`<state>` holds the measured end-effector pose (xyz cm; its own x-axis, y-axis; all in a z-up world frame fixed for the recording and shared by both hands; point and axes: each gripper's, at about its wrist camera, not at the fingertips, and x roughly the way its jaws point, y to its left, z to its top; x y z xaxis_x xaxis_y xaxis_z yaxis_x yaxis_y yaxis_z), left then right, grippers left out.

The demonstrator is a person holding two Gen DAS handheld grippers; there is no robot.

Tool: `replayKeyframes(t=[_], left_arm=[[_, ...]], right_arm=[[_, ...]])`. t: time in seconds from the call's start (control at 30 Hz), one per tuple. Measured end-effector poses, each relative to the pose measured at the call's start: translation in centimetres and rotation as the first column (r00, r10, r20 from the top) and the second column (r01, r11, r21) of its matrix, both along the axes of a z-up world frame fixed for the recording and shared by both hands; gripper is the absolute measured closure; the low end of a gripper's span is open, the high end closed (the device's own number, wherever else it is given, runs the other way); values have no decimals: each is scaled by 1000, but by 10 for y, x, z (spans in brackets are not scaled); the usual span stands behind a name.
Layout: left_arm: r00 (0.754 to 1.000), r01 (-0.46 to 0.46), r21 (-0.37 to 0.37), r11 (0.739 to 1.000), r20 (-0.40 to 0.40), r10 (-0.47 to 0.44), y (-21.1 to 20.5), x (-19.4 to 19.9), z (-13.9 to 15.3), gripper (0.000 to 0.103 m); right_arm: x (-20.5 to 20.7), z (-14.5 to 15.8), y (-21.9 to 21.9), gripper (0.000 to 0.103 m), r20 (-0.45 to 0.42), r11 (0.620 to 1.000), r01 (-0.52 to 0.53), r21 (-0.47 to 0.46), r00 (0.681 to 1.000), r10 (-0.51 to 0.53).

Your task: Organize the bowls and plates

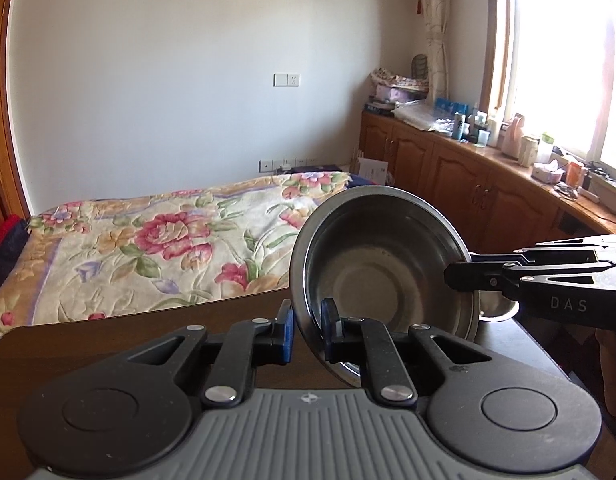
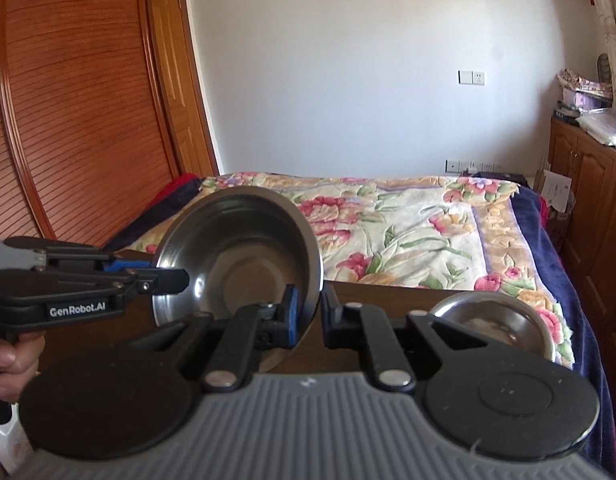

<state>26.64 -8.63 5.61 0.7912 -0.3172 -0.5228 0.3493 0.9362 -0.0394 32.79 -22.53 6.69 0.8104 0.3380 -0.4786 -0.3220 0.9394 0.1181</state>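
A steel bowl (image 1: pixel 380 264) (image 2: pixel 243 256) is held tilted on its side above the dark wooden table (image 1: pixel 147 328) (image 2: pixel 388 300), its inside facing both cameras. My left gripper (image 1: pixel 308 320) is shut on the near left rim; in the right wrist view the left gripper (image 2: pixel 167 274) comes in from the left. My right gripper (image 2: pixel 310 312) is shut on the opposite rim, and the left wrist view shows this right gripper (image 1: pixel 462 270) reaching in from the right. A second, smaller steel bowl (image 2: pixel 492 320) (image 1: pixel 496 308) sits upright on the table at the right.
A bed with a floral blanket (image 1: pixel 147 240) (image 2: pixel 408 224) lies just beyond the table's far edge. Wooden cabinets with a cluttered top (image 1: pixel 468 176) run under the window on the right. A wooden wardrobe (image 2: pixel 75 100) stands at the left. A hand (image 2: pixel 11 360) grips the left gripper's handle.
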Motion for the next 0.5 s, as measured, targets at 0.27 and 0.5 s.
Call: replayKeyframes(t=[0.27,0.5], left_arm=[[999,25,1,1000,29,-25,9,-35,10,89],[998,49,-12,999,35,-48,18,-68,7,90]], right_arm=[[-30,5,2,90,26,1000,4,-7,1000,-4],[-55,1,3,91,26,1000,6,-6,1000,-6]])
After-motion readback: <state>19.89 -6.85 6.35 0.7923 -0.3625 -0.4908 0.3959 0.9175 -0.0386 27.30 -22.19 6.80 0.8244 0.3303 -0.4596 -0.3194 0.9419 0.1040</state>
